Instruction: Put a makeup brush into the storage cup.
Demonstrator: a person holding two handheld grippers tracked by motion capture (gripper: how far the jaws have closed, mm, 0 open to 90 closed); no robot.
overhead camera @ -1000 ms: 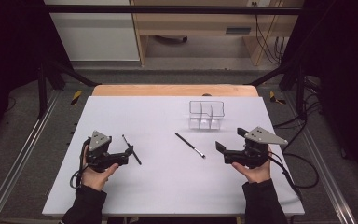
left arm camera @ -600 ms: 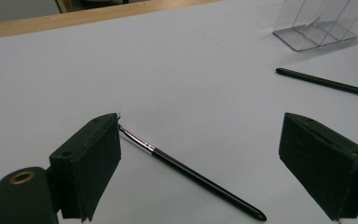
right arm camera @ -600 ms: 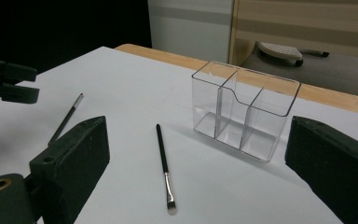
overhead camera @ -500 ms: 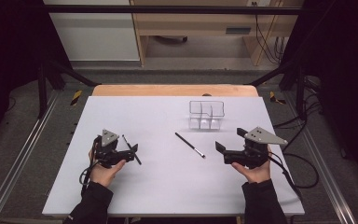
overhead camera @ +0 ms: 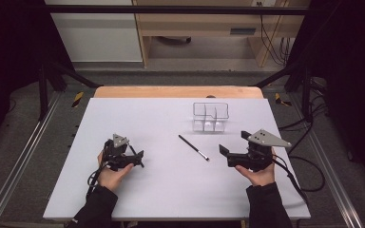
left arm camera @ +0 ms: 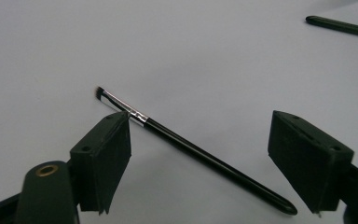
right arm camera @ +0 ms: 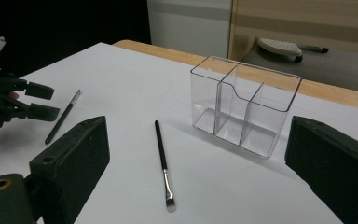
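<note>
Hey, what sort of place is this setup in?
Probably a lab recording station: a white tabletop inside a metal rail frame, loose black cables by the back wall, and a person's hand-held black left gripper over it.

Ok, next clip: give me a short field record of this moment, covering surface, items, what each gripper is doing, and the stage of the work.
surface: white table
items: two thin black brushes, clear divided organizer, empty
left gripper: jaws have just been closing, straddling left brush, one jaw beside its metal band, not yet clamped
right gripper: open, holding nothing, facing the organizer
other brush: lying loose mid-table
stage: first brush about to be grasped
</note>
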